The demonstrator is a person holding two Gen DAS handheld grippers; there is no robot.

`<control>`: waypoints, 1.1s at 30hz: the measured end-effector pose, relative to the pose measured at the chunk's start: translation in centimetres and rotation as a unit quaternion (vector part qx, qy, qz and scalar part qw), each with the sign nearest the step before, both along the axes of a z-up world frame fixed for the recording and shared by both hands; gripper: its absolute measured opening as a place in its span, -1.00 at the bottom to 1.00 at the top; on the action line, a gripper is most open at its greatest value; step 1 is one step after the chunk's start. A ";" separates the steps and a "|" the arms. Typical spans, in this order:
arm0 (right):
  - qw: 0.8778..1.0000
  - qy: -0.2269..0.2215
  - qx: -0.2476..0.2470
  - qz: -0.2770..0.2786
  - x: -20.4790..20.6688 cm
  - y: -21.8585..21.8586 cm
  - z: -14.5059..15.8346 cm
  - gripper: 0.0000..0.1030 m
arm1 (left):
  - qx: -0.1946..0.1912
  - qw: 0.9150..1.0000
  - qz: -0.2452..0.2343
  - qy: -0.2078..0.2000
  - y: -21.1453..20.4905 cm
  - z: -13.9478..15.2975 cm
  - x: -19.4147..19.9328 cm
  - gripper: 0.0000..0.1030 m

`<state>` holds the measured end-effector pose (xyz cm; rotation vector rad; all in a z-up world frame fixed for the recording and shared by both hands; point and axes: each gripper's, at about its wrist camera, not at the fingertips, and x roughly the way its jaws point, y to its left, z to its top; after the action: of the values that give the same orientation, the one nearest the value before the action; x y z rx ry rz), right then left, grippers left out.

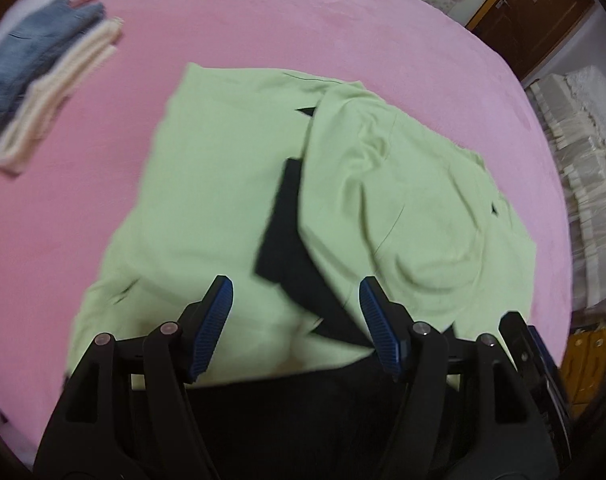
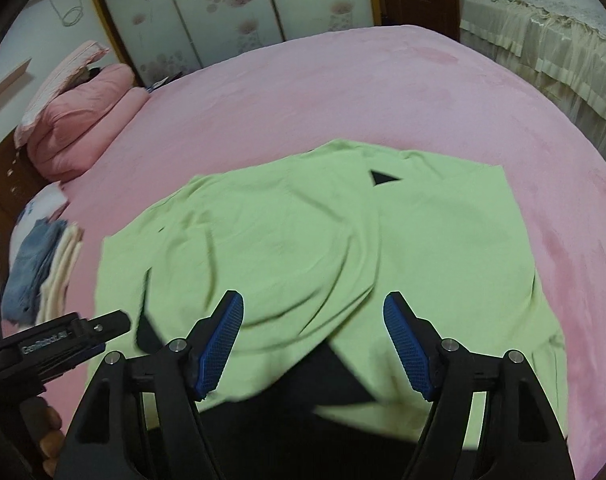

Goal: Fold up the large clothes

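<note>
The left gripper [image 1: 297, 300] is hanging over the near part of a light green garment [image 1: 207, 200] with its blue pads spread apart and nothing lying between them. The right gripper [image 2: 313, 316] is likewise standing spread and empty above the same garment [image 2: 287, 240], which is lying partly folded on the pink bed cover [image 1: 303, 28]: one green layer is overlapping another, and black panels [image 1: 281, 232] are showing along the fold line just ahead of the left gripper and beneath both sets of fingers. In the right wrist view the far hem of the garment is running roughly straight ahead of the gripper, with a small black triangle [image 2: 383, 178] near it; the right-hand edge is ending well short of the cover's border. Bare pink cover [image 2: 343, 92] is extending ahead of and to both sides of the grippers. A stack of folded clothes [image 1: 39, 84] is resting well off to the left, apart from the garment. Pink pillows [image 2: 79, 120] are lying far ahead to the left. A hand [image 2: 49, 428] is gripping the left tool's handle at the lower left of the right wrist view
</note>
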<state>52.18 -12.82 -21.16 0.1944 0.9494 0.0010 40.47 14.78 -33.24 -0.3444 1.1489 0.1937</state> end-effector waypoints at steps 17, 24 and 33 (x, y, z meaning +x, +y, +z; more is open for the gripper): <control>0.996 0.085 0.004 -0.032 -19.0 6.8 0.0 0.59 | 0.078 0.989 -0.101 0.073 -0.8 0.5 -15.1 0.23; 0.990 0.115 0.042 -0.070 -24.6 5.3 0.6 0.59 | 0.091 0.988 -0.101 0.079 -1.6 1.2 -20.0 0.23; 0.983 0.142 0.084 -0.076 -31.0 0.7 2.5 0.60 | 0.101 0.987 -0.065 0.105 -2.6 2.5 -26.1 0.23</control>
<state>21.17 -12.08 -18.69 0.4302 1.2173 -0.0890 14.34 12.22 -30.77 -0.0696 1.3432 0.2327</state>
